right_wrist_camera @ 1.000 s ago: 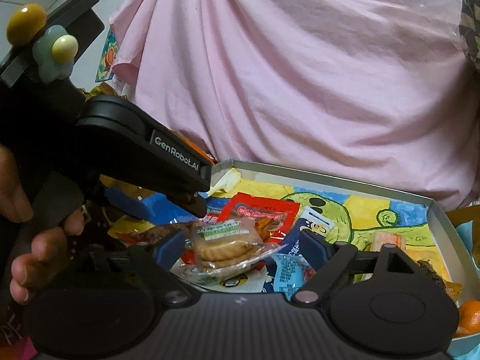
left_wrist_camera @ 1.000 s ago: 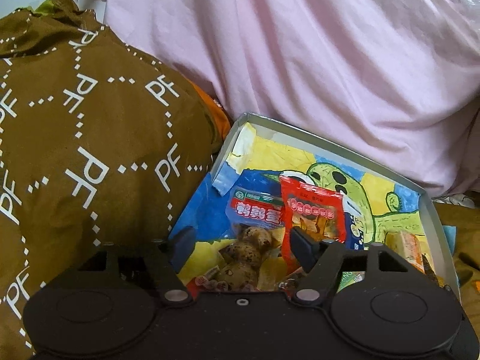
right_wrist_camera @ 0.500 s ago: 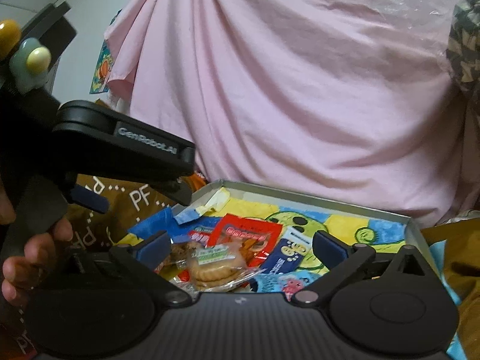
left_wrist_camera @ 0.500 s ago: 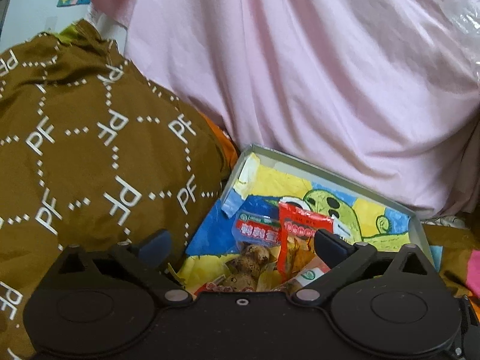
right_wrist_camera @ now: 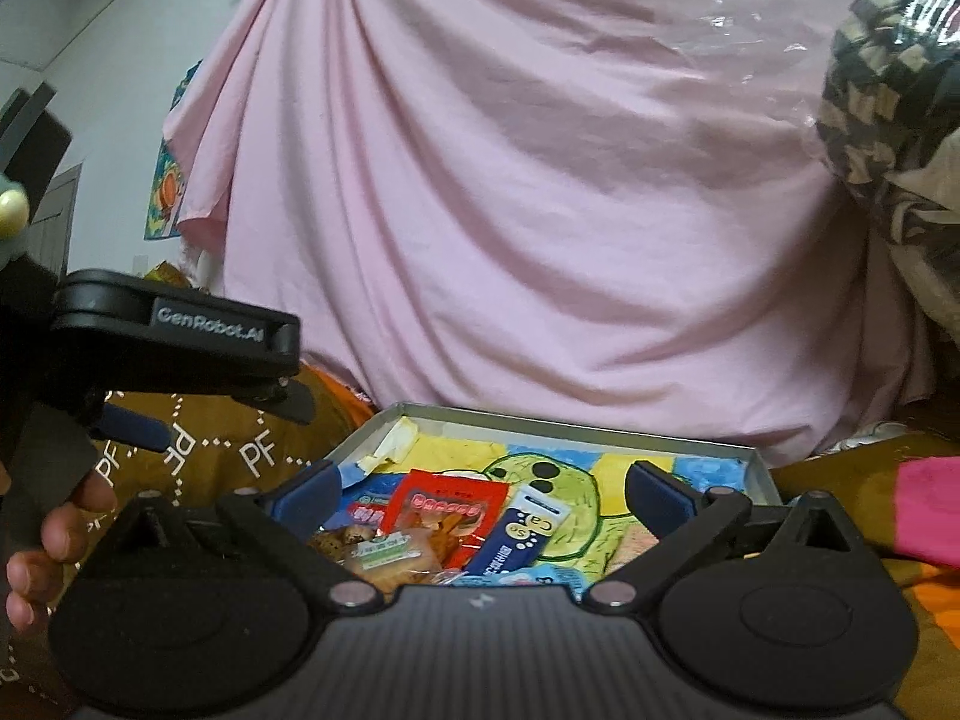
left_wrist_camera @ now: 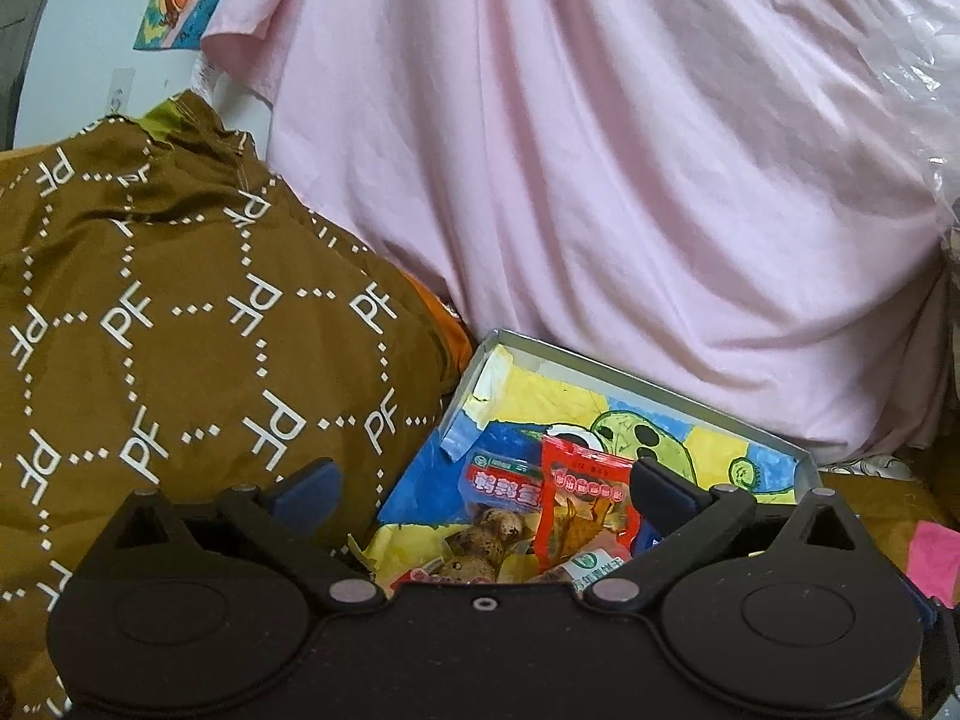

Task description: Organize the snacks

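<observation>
Meanwhile, snacks sit gathered in tin tray (left_wrist_camera: 654, 372), lower centre of frame: red packet (left_wrist_camera: 585, 501), quail eggs (left_wrist_camera: 486, 534), biscuit pack (right_wrist_camera: 393, 552), blue tube (right_wrist_camera: 522, 537). Left gripper (left_wrist_camera: 483, 483) and right gripper (right_wrist_camera: 483, 480) both spread, empty, poised above tray, likely choosing next pick.

Left gripper (right_wrist_camera: 180, 360) arm, left of my right view: "GenRobot.AI"
Brown cloth (left_wrist_camera: 180, 312), left of my left view: "PF" repeated in white
Blue tube (right_wrist_camera: 519, 534), lower centre: I read "Ca"
Red packet (left_wrist_camera: 585, 504): characters I can't make out
</observation>
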The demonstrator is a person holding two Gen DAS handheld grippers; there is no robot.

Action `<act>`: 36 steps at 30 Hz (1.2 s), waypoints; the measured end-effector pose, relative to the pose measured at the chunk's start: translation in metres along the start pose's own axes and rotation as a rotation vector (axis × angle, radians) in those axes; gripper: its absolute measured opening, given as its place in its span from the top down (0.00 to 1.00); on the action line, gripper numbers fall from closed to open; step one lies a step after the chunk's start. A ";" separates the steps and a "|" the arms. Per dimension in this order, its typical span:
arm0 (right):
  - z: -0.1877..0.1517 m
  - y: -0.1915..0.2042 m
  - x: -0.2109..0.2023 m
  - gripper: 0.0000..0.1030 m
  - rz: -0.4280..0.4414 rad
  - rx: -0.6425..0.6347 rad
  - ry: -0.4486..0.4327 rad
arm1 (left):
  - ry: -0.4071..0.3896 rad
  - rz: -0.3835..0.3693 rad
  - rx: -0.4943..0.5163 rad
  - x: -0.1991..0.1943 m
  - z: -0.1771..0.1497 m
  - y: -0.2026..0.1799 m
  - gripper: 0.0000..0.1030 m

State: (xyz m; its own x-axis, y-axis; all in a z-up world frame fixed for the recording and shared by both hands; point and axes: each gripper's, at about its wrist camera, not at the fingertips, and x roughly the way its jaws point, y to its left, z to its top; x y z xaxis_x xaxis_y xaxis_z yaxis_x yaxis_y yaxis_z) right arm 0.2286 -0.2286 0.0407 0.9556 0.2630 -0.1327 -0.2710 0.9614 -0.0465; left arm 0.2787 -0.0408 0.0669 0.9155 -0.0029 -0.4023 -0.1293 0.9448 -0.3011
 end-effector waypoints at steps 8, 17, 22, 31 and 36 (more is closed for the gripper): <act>0.007 -0.013 -0.014 0.00 -0.029 0.037 0.002 | -0.010 0.009 0.008 -0.016 0.000 -0.004 0.01; 0.016 -0.022 -0.034 0.00 -0.053 0.064 -0.005 | -0.028 0.022 0.026 -0.038 0.001 -0.007 0.01; 0.019 -0.025 -0.047 0.00 -0.065 0.078 -0.010 | -0.030 0.020 0.034 -0.051 -0.002 -0.007 0.01; 0.019 -0.031 -0.069 0.00 -0.091 0.099 -0.013 | -0.024 0.023 0.038 -0.071 -0.014 0.000 0.01; 0.016 -0.032 -0.079 0.00 -0.105 0.105 -0.005 | -0.018 0.032 0.016 -0.080 -0.021 0.008 0.01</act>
State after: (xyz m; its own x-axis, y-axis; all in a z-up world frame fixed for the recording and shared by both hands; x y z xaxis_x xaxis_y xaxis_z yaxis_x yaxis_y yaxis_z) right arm 0.1633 -0.2793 0.0683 0.9786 0.1611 -0.1279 -0.1566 0.9867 0.0443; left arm 0.1961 -0.0401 0.0788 0.9175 0.0330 -0.3963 -0.1528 0.9493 -0.2747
